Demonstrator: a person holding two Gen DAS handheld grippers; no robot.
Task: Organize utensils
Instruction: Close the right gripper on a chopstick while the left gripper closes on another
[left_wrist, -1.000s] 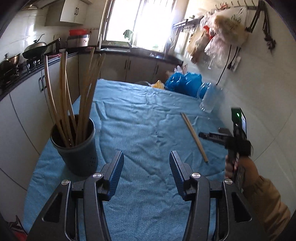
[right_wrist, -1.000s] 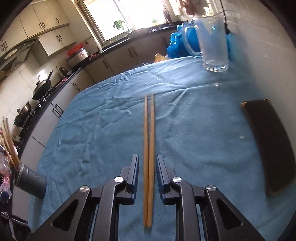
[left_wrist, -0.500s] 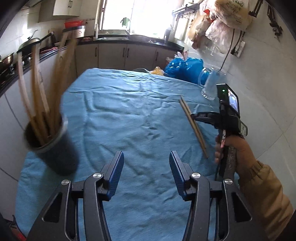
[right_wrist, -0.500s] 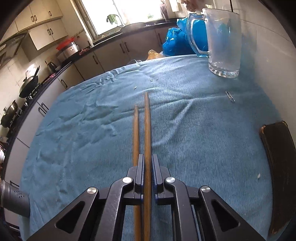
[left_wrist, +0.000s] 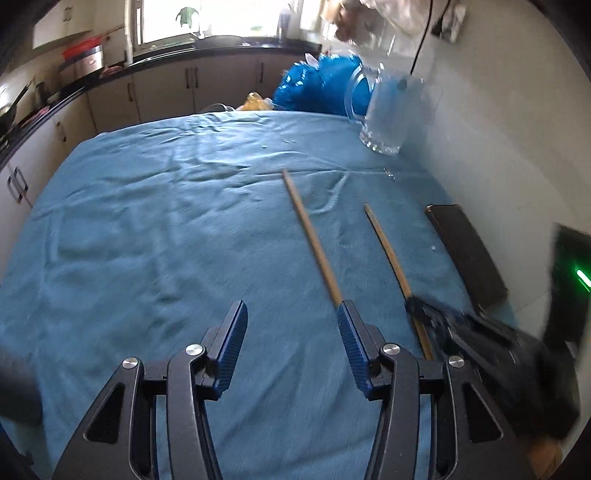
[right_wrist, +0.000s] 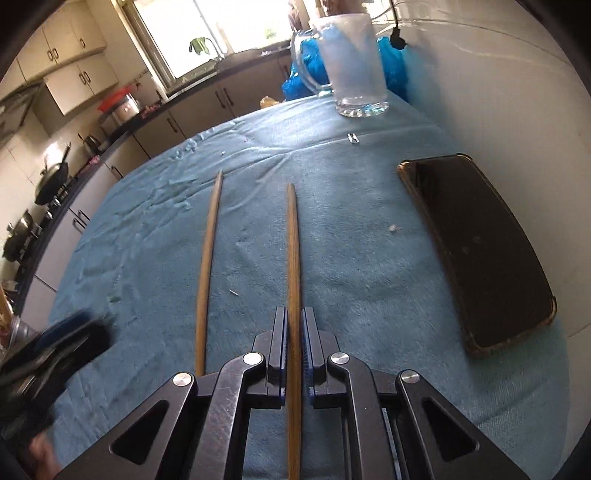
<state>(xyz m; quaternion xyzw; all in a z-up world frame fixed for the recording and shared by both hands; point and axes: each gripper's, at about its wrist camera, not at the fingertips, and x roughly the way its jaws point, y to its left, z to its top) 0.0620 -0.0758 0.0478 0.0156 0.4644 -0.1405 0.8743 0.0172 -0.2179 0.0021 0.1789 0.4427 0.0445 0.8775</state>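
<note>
Two wooden chopsticks lie on the blue cloth. My right gripper is shut on the right chopstick, which runs between its pads and points away. The left chopstick lies free beside it, a hand's width off. In the left wrist view my left gripper stands open with nothing between its fingers; the free chopstick ends just behind its right finger. The held chopstick leads into the blurred right gripper. The left gripper shows as a blur at the right view's lower left.
A dark phone lies right of the chopsticks near the wall. A glass mug and blue bags stand at the table's far end. A dark blur at the left edge may be the utensil holder. Kitchen cabinets run along the left.
My left gripper swung right, away from the holder of chopsticks, toward the pair on the cloth. My right gripper closed on one chopstick and drew it apart from the other.
</note>
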